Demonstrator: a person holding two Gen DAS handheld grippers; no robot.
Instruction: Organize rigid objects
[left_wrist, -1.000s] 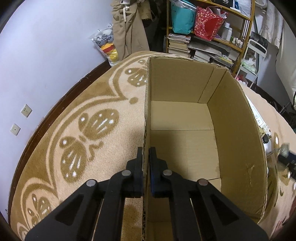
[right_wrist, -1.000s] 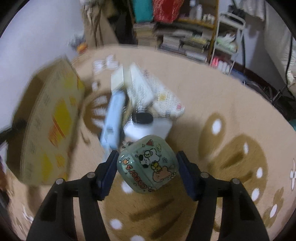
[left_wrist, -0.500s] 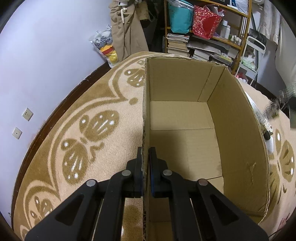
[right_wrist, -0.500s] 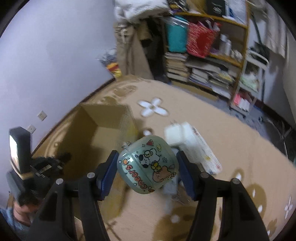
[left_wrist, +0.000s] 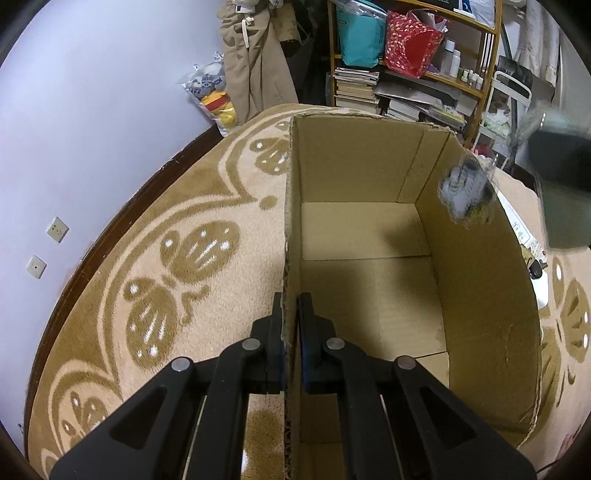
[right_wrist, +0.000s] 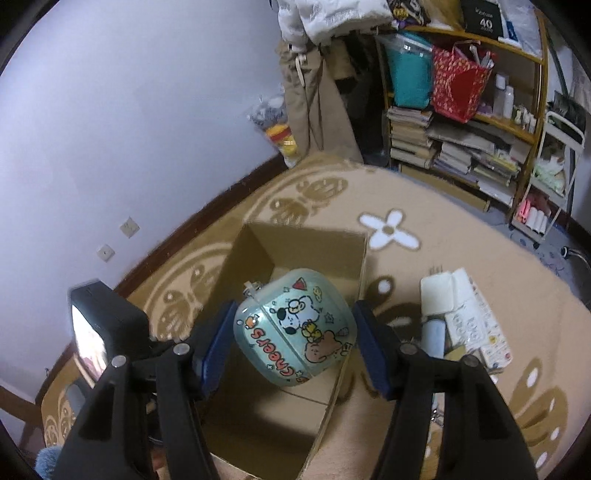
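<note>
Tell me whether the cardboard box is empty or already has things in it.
Empty. The left wrist view shows the cardboard box with a bare floor; the cartoon case is clamped in the right gripper above it.

Dim, warm indoor light leaves a soft shadow inside the cardboard box (left_wrist: 369, 236), fisheye bending darkens the corners, and motion blur smears the right edge.

Floor covering: tan carpet (left_wrist: 207, 206) with brown butterfly motifs and a white flower (right_wrist: 390, 229).

Lying directly on it:
- Open cardboard box (right_wrist: 258, 398), below and ahead of the right tongs; its near wall stands between the left tongs' tips.
- Cluster of white cartons and packets (right_wrist: 465, 325), right of the right tongs, beside the box.
- Bag of plush toys (left_wrist: 214, 96), far ahead by the wall.
</note>
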